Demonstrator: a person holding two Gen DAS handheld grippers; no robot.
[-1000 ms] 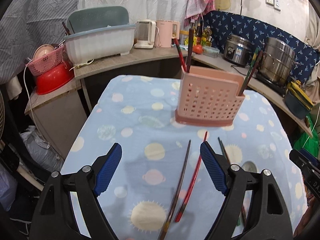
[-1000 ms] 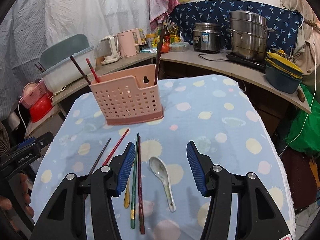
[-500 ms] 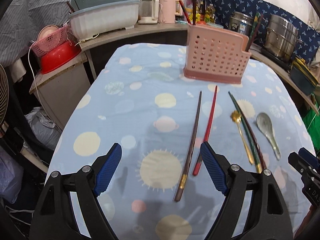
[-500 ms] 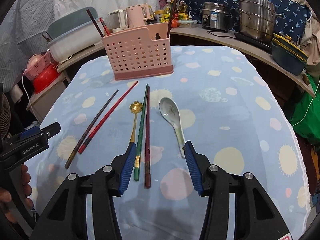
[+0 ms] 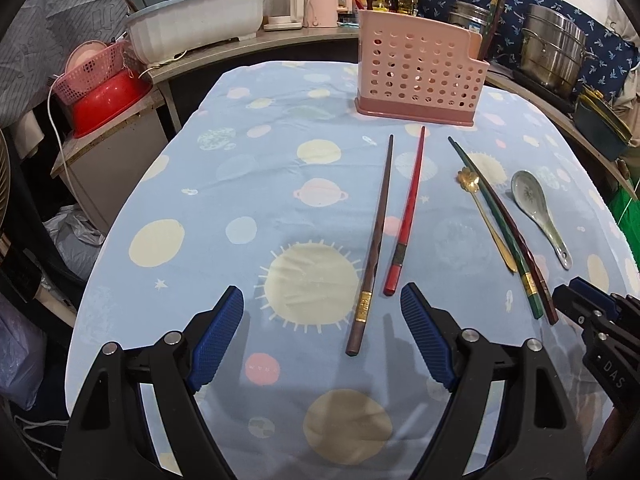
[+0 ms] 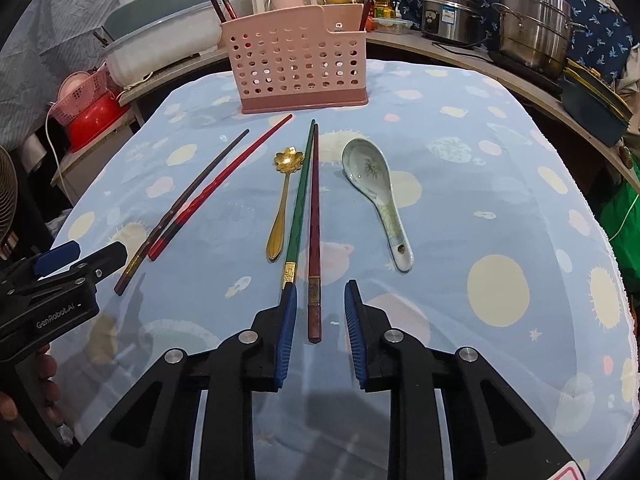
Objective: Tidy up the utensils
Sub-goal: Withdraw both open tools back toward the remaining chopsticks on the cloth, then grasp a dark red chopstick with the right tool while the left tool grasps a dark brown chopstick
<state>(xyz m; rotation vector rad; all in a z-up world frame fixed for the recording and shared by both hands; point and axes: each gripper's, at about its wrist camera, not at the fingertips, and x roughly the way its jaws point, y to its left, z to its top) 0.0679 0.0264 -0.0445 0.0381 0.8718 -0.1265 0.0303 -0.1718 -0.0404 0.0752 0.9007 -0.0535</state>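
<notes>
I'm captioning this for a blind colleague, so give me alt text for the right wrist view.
The right gripper is closing around the near end of a dark red chopstick lying on a blue spotted tablecloth. Beside it lie a green chopstick, gold spoon, ceramic spoon, and a pink utensil holder behind.

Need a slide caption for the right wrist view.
Right gripper closing around a maroon chopstick before a pink holder.
</notes>
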